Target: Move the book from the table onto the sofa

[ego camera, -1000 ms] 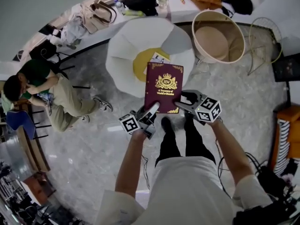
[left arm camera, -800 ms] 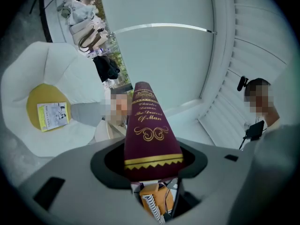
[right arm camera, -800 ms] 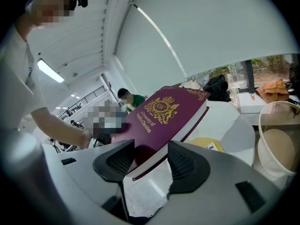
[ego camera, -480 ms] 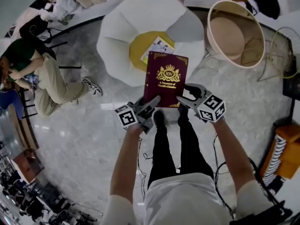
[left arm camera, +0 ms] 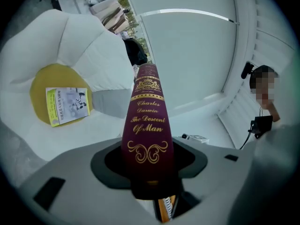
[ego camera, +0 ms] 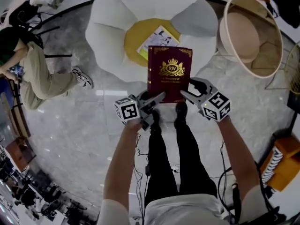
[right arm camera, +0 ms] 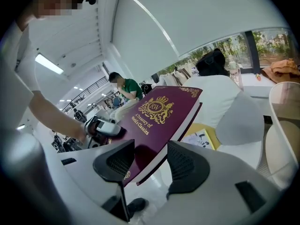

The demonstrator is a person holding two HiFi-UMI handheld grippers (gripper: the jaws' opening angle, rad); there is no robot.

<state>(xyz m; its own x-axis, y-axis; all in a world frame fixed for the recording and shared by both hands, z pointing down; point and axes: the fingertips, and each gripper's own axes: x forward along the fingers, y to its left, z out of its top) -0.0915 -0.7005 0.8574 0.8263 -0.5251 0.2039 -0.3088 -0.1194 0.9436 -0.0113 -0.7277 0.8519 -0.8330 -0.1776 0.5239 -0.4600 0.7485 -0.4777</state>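
Over sofa (ego camera: 112,22) | book (ego camera: 169,71) lowered closer | left tongs (ego camera: 158,98), right tongs (ego camera: 186,94) clamped

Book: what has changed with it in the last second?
The book has been lowered toward the white sofa, which now looks closer beneath it. The left gripper and right gripper stayed clamped on its near edge; the leaflet on the seat hasn't moved.
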